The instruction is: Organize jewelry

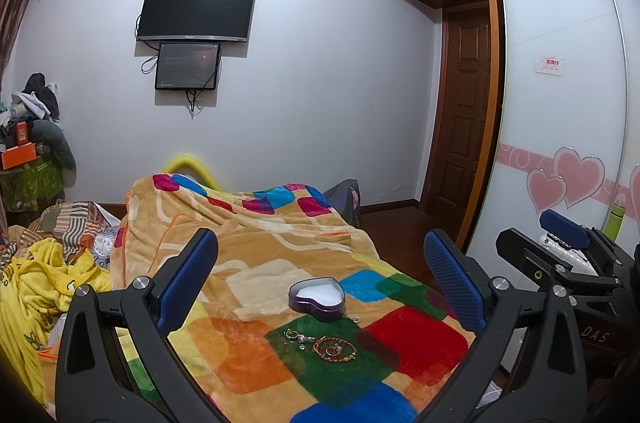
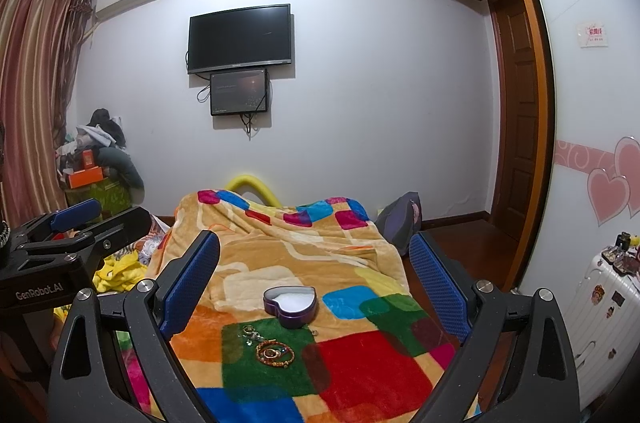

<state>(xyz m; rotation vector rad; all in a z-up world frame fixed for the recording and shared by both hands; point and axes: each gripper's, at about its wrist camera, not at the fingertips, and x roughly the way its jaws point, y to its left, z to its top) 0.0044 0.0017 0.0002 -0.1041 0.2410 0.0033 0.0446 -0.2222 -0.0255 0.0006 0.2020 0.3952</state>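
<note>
dim, even indoor light; fisheye-warped, dark-vignetted edges.

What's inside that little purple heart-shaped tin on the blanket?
The purple heart-shaped tin sits open, showing only a white padded lining; no jewelry is visible inside. Its near wall hides part of the bottom. The beaded bracelets and silver rings lie outside on the patchwork blanket.

Left black two-finger gripper with blue ribbed pads (image 1: 320, 263) held level, jaws spread wide; right black blue-padded gripper (image 2: 316, 263) likewise wide, nothing between fingers.
</note>
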